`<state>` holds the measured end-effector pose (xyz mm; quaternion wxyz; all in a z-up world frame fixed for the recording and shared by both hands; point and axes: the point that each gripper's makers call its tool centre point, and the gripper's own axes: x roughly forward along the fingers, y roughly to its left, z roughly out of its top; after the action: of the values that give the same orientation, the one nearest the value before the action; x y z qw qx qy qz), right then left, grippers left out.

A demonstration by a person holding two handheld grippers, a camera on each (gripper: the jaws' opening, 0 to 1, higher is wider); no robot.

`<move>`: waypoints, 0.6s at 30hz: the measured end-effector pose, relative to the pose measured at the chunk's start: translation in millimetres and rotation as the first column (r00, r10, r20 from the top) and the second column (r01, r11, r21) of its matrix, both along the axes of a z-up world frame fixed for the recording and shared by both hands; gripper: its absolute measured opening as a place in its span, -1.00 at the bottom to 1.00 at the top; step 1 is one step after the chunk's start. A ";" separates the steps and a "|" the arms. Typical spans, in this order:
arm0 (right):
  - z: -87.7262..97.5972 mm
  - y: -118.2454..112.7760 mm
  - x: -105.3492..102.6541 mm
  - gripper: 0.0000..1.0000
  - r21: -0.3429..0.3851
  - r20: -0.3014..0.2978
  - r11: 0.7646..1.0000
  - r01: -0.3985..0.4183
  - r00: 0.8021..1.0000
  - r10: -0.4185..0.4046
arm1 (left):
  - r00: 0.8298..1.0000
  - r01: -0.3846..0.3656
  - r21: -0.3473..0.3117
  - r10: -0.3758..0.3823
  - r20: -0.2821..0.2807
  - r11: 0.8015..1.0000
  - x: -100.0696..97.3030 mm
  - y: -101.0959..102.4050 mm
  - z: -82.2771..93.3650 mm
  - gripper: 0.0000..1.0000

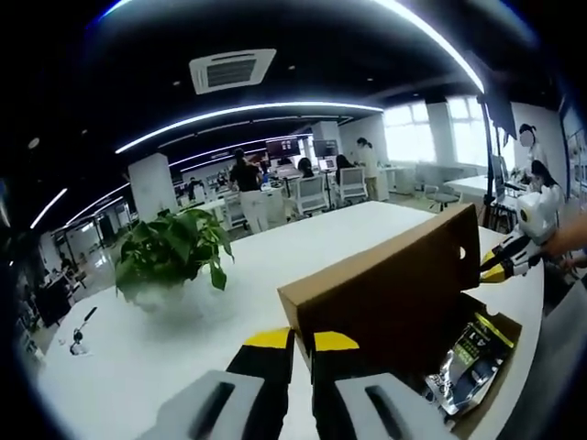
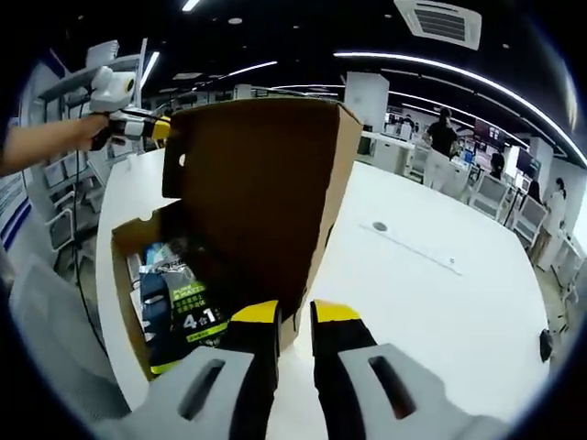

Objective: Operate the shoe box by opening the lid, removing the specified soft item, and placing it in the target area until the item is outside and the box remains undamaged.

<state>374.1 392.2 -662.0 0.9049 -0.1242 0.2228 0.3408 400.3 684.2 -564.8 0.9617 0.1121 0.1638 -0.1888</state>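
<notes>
The brown cardboard shoe box (image 2: 128, 302) lies on the white table with its lid (image 1: 385, 293) raised upright. My left gripper (image 1: 301, 341) is shut on one end of the lid's free edge. My right gripper (image 1: 500, 266) pinches the far corner of that edge. From the right gripper view, my right gripper (image 2: 293, 313) grips the lid (image 2: 257, 183) at its near end, and the left gripper (image 2: 158, 130) holds the far upper corner. Inside the box lies a black and yellow-green packet marked "4 in 1" (image 2: 188, 316), also seen as a shiny packet (image 1: 468, 362).
A potted green plant (image 1: 174, 252) stands on the white table (image 1: 303, 247) to the left of the box. A small dark object (image 1: 78, 339) lies near the table's left edge. A round mark (image 2: 379, 226) sits on the tabletop. Office desks, chairs and people fill the background.
</notes>
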 end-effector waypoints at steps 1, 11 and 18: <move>-1.6 -0.4 2.2 -0.87 0.002 -0.006 1.000 0.005 1.000 -0.005 | 1.000 0.000 0.000 0.000 -0.001 1.000 2.0 -0.3 -0.3 -0.89; -12.6 3.4 12.2 -0.91 0.007 -0.039 1.000 0.019 0.999 -0.019 | 1.000 -0.005 -0.014 0.005 -0.008 1.000 18.3 -0.2 -3.3 -0.89; -15.8 4.2 14.7 -0.97 -0.024 -0.036 1.000 0.019 0.999 -0.020 | 1.000 -0.027 -0.049 0.026 -0.008 0.998 29.6 1.1 -5.8 -0.89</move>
<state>388.8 396.4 -677.8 0.9024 -0.1264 0.2444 0.3317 429.9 685.3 -570.6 0.9660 0.0854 0.1643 -0.1805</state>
